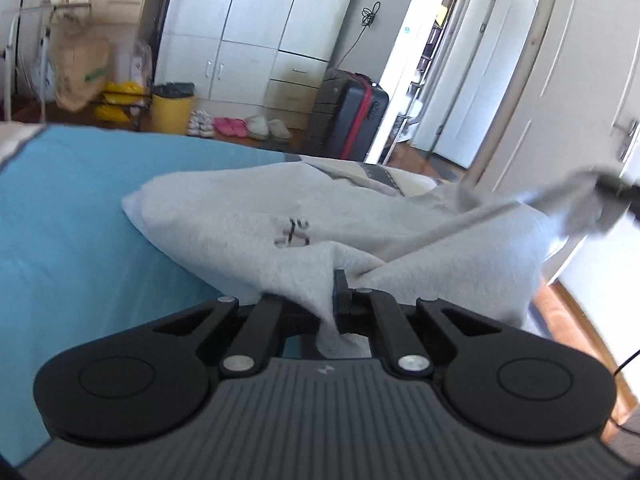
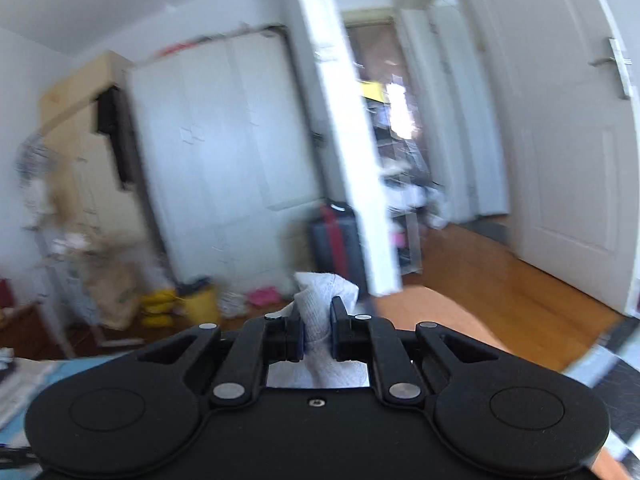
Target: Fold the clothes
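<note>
A light grey sweatshirt [image 1: 248, 216] with a small dark print lies partly on the blue bed sheet [image 1: 72, 232], its near edge lifted. My left gripper [image 1: 320, 300] is shut on a fold of that edge. The cloth stretches up to the right, where my right gripper [image 1: 616, 192] shows blurred, holding another corner. In the right wrist view my right gripper [image 2: 318, 328] is shut on a bunch of the grey fabric [image 2: 324, 292], raised above the bed; the rest of the garment is hidden there.
A striped pillow or blanket [image 1: 384, 176] lies behind the sweatshirt. On the floor beyond the bed stand a yellow bin [image 1: 172, 108], shoes [image 1: 240, 126] and a dark suitcase [image 1: 356, 116]. White wardrobes [image 1: 248, 28] and an open door [image 1: 592, 92] stand behind.
</note>
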`<state>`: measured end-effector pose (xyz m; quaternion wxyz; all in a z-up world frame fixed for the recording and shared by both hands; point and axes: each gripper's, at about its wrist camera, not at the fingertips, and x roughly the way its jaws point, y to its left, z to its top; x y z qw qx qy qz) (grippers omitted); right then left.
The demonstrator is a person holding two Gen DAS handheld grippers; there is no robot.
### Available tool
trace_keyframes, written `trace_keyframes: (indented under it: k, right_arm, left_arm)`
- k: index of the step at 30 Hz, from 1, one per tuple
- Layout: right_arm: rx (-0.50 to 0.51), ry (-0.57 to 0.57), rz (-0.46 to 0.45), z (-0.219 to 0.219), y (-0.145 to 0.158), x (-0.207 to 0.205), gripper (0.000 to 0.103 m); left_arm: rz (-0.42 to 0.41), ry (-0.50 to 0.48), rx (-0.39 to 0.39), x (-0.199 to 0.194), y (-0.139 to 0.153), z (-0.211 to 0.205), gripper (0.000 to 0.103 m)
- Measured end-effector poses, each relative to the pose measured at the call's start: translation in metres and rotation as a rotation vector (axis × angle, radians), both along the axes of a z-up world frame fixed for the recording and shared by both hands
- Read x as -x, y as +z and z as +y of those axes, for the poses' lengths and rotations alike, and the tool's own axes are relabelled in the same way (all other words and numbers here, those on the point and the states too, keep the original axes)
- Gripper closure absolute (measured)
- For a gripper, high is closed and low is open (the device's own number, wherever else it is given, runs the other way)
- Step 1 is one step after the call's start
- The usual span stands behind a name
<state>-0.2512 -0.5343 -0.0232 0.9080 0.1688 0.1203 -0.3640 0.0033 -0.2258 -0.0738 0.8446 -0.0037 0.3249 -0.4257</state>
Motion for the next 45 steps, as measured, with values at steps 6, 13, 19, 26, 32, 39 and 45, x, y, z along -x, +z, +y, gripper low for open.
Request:
trace_keyframes:
  k: [6,13,19,26,32,39,45]
  right_arm:
    - [-0.112,-0.076,0.163,-0.025,-0.021,-0.013,0.089]
    - [-0.041,-0.059,0.186,-0.018,-0.016,-0.020,0.089]
    - [-0.133,-0.121,0.288,-0.039,-0.045,-0.037,0.089]
    - [-0.132,-0.158,0.275,-0.038,-0.040,-0.044,0.082]
    - [-0.197,-0.019,0.086,-0.011,-0.020,-0.010,0.078]
    - [-0.510,0.493,0.164,0.019,-0.048,-0.041,0.045]
    - [-0.441,0.486,0.503,0.048,-0.086,-0.096,0.045]
  left_arm:
    - [0.078,0.023,-0.059,-0.005,-0.019,-0.009,0.098]
    - [-0.128,0.092,0.132,0.009,0.017,0.024,0.097]
    - [-0.045,0.076,0.010,0.000,-0.014,0.003,0.096]
    - [-0.068,0.078,-0.065,-0.006,-0.037,-0.016,0.096]
    - [-0.028,0.110,-0.061,-0.026,-0.038,-0.012,0.096]
    - [0.060,0.114,-0.041,-0.033,-0.045,-0.010,0.096]
    - [0.192,0.125,0.018,-0.047,-0.055,-0.002,0.096]
